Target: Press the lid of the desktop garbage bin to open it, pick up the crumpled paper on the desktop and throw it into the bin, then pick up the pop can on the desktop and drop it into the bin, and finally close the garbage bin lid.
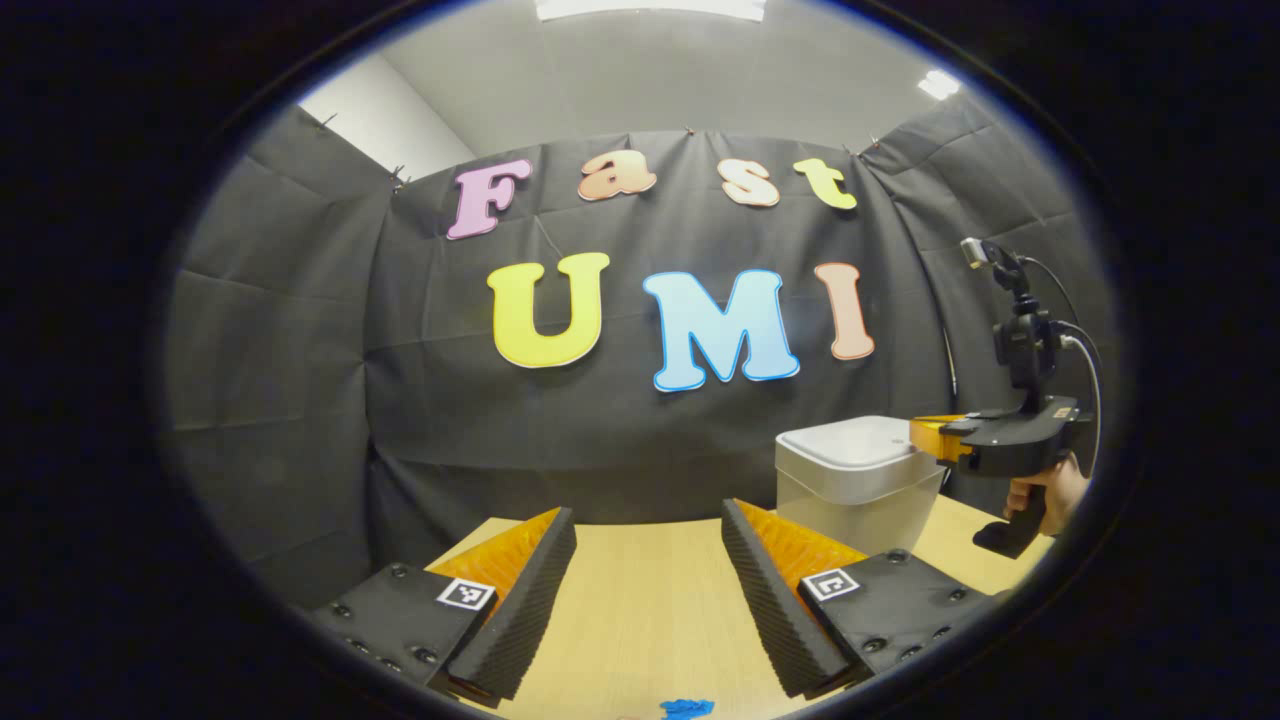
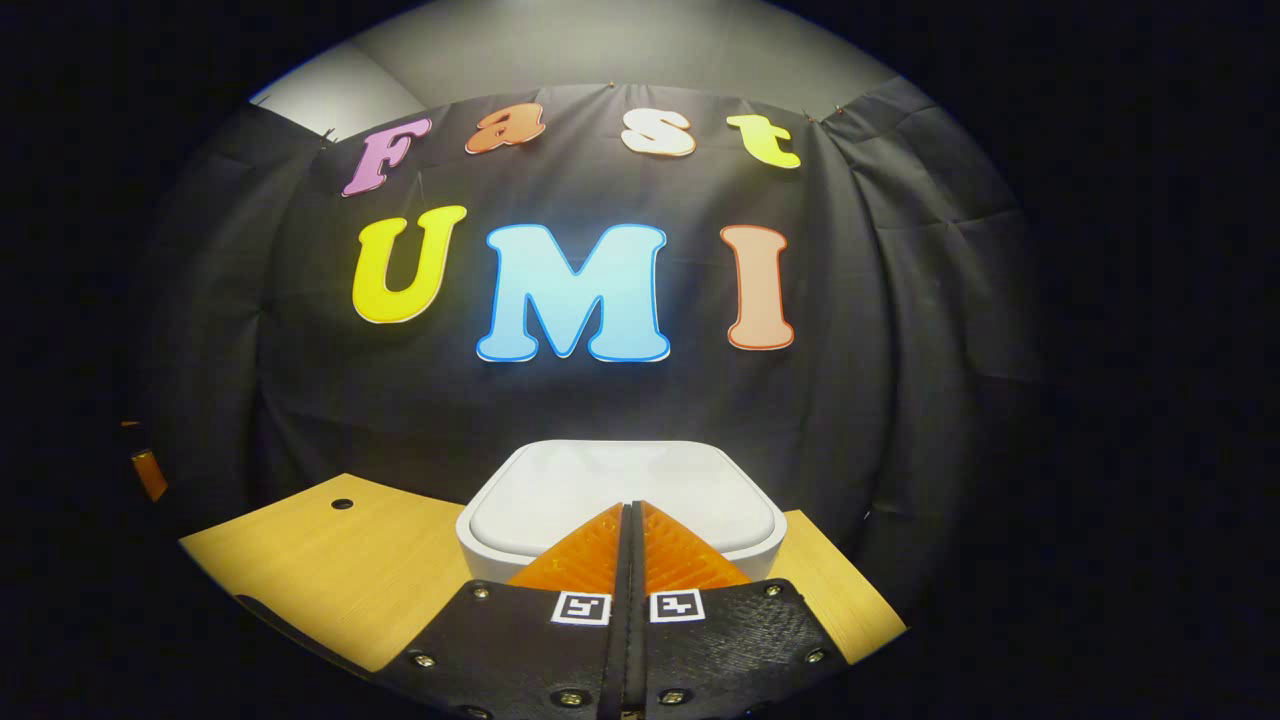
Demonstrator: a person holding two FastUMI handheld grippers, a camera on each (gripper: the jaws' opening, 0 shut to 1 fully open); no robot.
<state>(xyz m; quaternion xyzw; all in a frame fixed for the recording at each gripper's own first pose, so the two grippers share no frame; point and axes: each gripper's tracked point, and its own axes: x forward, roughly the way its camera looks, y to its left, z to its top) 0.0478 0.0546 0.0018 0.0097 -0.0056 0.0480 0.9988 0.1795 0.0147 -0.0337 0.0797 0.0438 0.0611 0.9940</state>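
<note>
A white desktop bin (image 1: 856, 478) with its lid down stands at the right of the wooden table (image 1: 640, 600). In the left gripper view my left gripper (image 1: 648, 520) is open over bare table, nothing between its fingers. Farther right, the right gripper (image 1: 935, 432) is held by a hand (image 1: 1045, 490) with its tip at the bin's upper right edge. In the right gripper view my right gripper (image 2: 630, 507) is shut, fingers together with nothing between them, their tips over the near part of the bin lid (image 2: 620, 492). Whether the tips touch the lid I cannot tell.
A small blue scrap (image 1: 687, 708) lies at the table's near edge in the left gripper view. The right gripper view has a round hole (image 2: 342, 503) in the tabletop left of the bin. Black cloth walls close the booth behind the table.
</note>
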